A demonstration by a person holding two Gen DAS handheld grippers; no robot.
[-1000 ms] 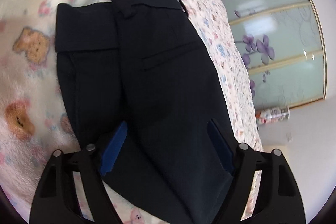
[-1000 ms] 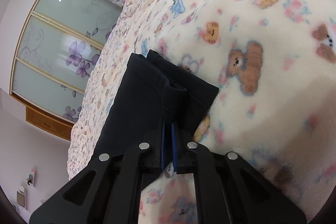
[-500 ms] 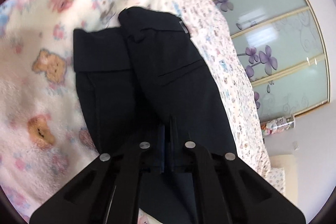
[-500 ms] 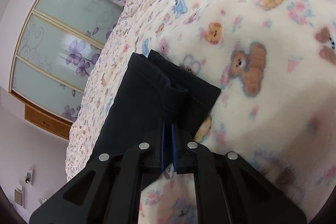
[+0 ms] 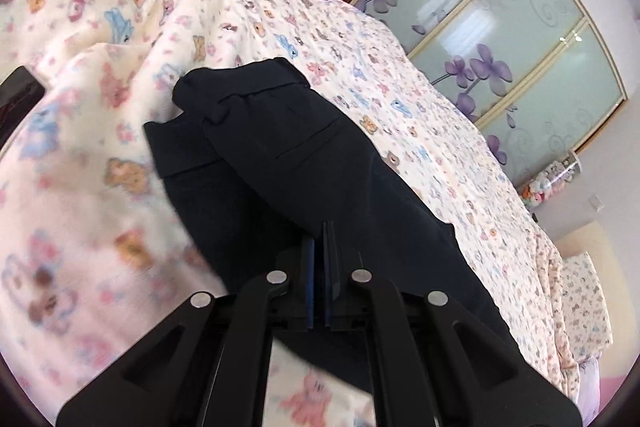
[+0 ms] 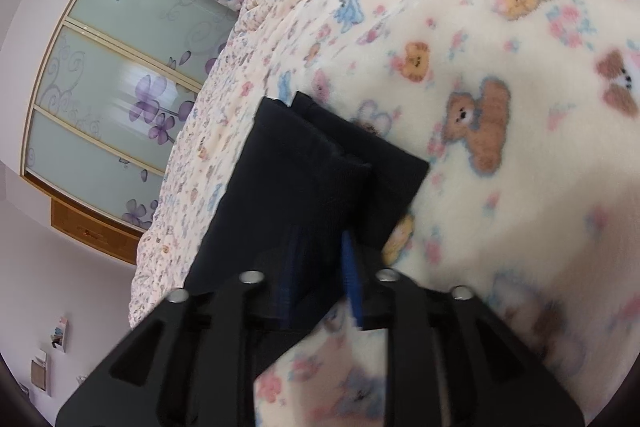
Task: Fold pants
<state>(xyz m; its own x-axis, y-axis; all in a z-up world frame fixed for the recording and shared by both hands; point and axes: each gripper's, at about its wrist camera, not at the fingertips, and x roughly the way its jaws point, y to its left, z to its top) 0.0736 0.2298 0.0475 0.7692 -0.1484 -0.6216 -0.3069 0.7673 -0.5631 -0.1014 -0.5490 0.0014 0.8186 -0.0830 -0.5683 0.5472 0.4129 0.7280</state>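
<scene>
We're looking at the pants (image 5: 304, 179), dark matt woven cloth, smooth with a fine ribbed texture where the hems show in the right wrist view. Beneath them we've got the blanket (image 6: 500, 75), plush, fuzzy fleece, and beyond it the bed sheet (image 5: 420, 115), thinner, flatter printed cotton-like cloth. The left gripper (image 5: 319, 267) is matt black plastic with shiny metal pins, same on the right gripper (image 6: 318, 283). The wardrobe doors (image 5: 500, 39) are glossy frosted glass in pale wood frames.

Two fisheye cameras, one on each claw, look down at close range over the dark pants (image 5: 304, 187) (image 6: 316, 183) on the bed (image 5: 420, 115) (image 6: 500, 107); both views share the wardrobe doors (image 5: 520, 39) (image 6: 120, 99).
</scene>
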